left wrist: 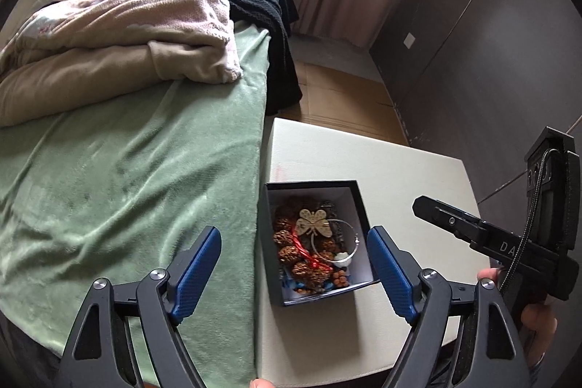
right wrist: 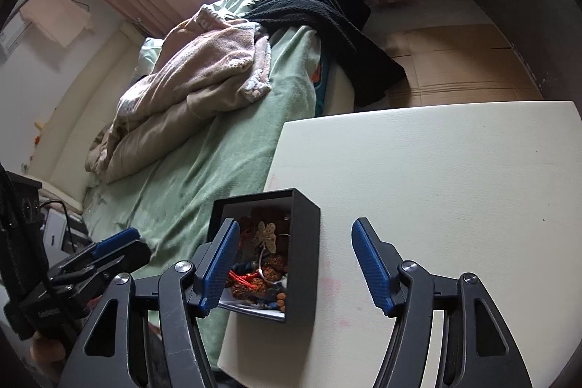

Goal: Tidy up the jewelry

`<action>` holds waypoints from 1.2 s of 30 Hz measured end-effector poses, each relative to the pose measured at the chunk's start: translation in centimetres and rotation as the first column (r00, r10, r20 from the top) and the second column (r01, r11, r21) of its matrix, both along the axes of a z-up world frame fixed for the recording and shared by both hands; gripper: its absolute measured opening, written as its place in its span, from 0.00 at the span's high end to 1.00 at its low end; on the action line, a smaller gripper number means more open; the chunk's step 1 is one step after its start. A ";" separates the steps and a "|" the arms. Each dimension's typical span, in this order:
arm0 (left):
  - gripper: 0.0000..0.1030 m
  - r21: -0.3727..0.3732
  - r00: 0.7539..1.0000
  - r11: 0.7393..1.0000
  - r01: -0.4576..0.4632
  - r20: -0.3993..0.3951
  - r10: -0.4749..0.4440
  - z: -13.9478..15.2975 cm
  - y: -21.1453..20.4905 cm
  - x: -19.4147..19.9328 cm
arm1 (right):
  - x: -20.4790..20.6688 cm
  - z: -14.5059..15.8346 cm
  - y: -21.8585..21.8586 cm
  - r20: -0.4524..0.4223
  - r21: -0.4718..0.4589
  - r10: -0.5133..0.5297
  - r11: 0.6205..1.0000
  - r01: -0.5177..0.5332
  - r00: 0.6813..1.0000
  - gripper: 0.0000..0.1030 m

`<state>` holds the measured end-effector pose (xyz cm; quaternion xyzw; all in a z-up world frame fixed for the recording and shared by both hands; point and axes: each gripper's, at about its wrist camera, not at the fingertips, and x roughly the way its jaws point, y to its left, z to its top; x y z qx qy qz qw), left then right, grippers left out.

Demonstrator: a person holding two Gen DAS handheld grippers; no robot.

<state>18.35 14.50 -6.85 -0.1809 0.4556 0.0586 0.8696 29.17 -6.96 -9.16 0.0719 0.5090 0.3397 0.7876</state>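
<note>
Plainly, the risk here lies at the left edge of the tabletop, so start on that side. The bed with its green sheet lies to the left, a heap of beige blankets and a black throw toward its far end. The left gripper hangs above the seam between bed and tabletop, jaws spread wide with nothing pressed between them; in its own view the black box sits in the gap between the blue pads without touching either.

That box stands open at the near left corner of the tabletop, its left wall just beside the edge over the bed. Inside is the jewelry: a pale butterfly ornament on top, brown bead strands, a red cord and a thin silver bangle, all heaped together.

To the right, the right gripper is also open and empty, its left pad low over the box mouth, its right pad over bare tabletop.

What could go wrong, in my judgement: a nudge from either pad against the box wall would push it off the edge onto the bed and scatter the pieces. Reaching into the tangle could also snag the cord or bangle and drag several pieces out together. The two grippers are near each other and could collide over the box.
</note>
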 end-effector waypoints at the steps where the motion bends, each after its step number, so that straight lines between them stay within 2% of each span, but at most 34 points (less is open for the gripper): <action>1: 0.18 0.001 1.000 1.000 -0.003 0.007 0.003 0.0 -0.4 -0.1 | 0.0 0.1 -0.4 0.000 -0.003 -0.005 1.000 0.005 1.000 0.37; 7: 0.12 0.006 0.999 1.000 -0.004 0.048 0.004 0.2 -2.6 -1.3 | -1.1 1.1 -3.6 0.028 -0.002 -0.037 0.999 0.037 0.999 0.37; 12: 0.07 0.019 0.998 1.000 -0.013 0.063 0.012 -0.1 -4.4 -2.2 | -2.9 2.3 -5.5 0.063 -0.040 -0.049 0.998 0.052 0.997 0.37; 16: 0.06 0.035 0.998 0.999 0.011 0.056 -0.012 -0.2 -5.9 -2.4 | -4.2 3.3 -7.1 0.107 -0.086 -0.060 0.994 0.069 0.992 0.25; 18: 0.05 0.038 0.998 0.999 0.018 0.065 -0.020 0.0 -6.6 -2.7 | -4.5 3.8 -8.1 0.112 -0.092 -0.069 0.993 0.079 0.991 0.22; 19: 0.01 0.040 0.997 0.999 0.022 0.070 -0.025 0.2 -7.0 -2.9 | -4.7 4.1 -8.5 0.117 -0.091 -0.075 0.992 0.086 0.990 0.18; 20: 0.00 0.041 0.997 0.999 0.026 0.076 -0.029 0.3 -7.3 -3.1 | -5.0 4.5 -9.0 0.127 -0.091 -0.081 0.991 0.093 0.989 0.10; 22: 0.00 0.048 0.995 0.998 0.034 0.091 -0.038 0.7 -8.2 -3.5 | -5.9 5.4 -9.9 0.159 -0.083 -0.085 0.992 0.099 0.984 0.00; 25: 0.00 0.068 0.993 0.997 0.048 0.107 -0.055 1.4 -9.4 -4.0 | -7.4 6.3 -10.9 0.203 -0.102 -0.084 0.989 0.106 0.976 0.00; 29: 0.00 0.087 0.988 0.994 0.062 0.133 -0.073 2.3 -10.8 -4.8 | -8.5 7.0 -12.4 0.220 -0.106 -0.093 0.987 0.118 0.971 0.00; 36: 0.00 0.123 0.987 0.989 0.087 0.121 -0.102 3.4 -12.2 -6.3 | -10.0 8.1 -14.7 0.242 -0.072 -0.098 0.990 0.119 0.965 0.00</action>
